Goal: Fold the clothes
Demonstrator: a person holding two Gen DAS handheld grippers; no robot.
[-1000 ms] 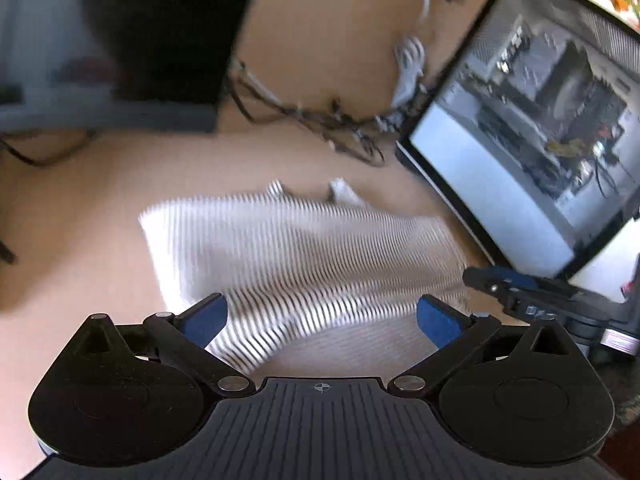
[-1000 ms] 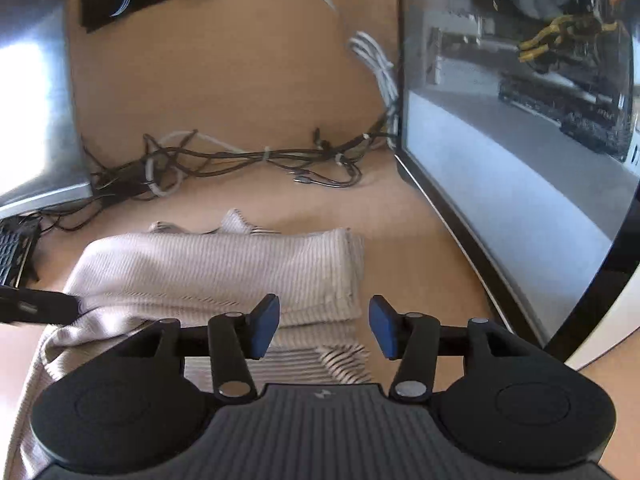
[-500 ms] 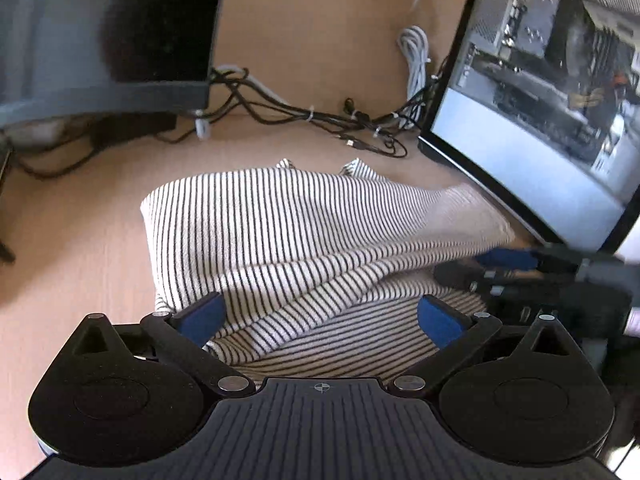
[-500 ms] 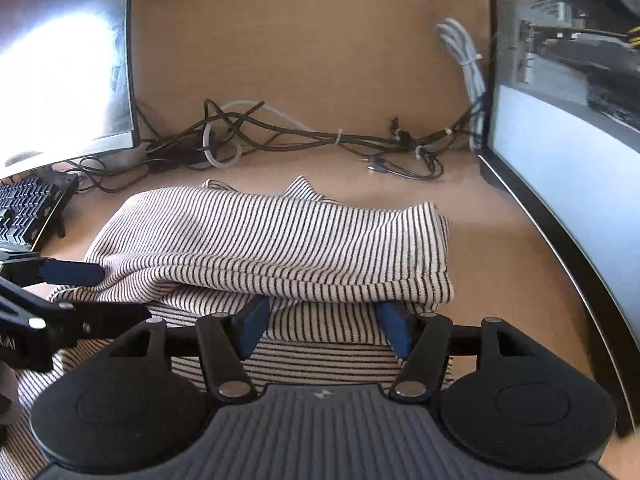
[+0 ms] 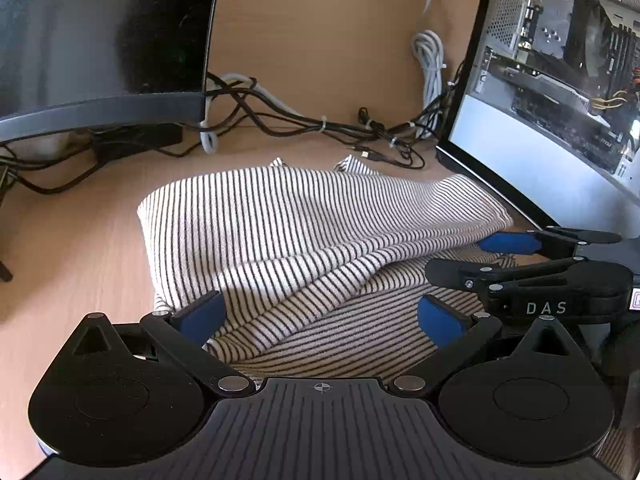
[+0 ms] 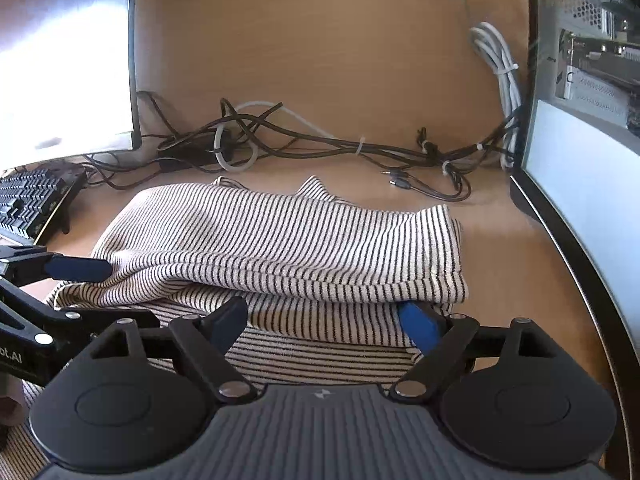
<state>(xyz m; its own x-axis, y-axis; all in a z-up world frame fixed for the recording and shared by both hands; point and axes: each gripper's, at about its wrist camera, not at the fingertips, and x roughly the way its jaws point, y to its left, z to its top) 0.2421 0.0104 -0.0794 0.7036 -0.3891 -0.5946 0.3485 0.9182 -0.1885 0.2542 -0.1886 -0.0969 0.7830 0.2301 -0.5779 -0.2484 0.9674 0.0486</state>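
Left of folded striped garment (image 6: pixel 280 248), keyboard (image 6: pixel 28 204), right view only, monitor (image 5: pixel 100 32) left view

Left gripper (image 5: pixel 320 316): matte black body with a ribbed grey-black centre plate bearing a small crosshair mark, two rounded lobes, silver pivot screws, and angled black link arms ending in blue finger pads (image 5: pixel 202 314). Right gripper (image 6: pixel 326 320): same black build, silver screws and blue pads (image 6: pixel 420 322), with a small emblem on its ribbed plate. Seen from the left wrist camera, its side carries white lettering reading "DAS", possibly part of a longer word.
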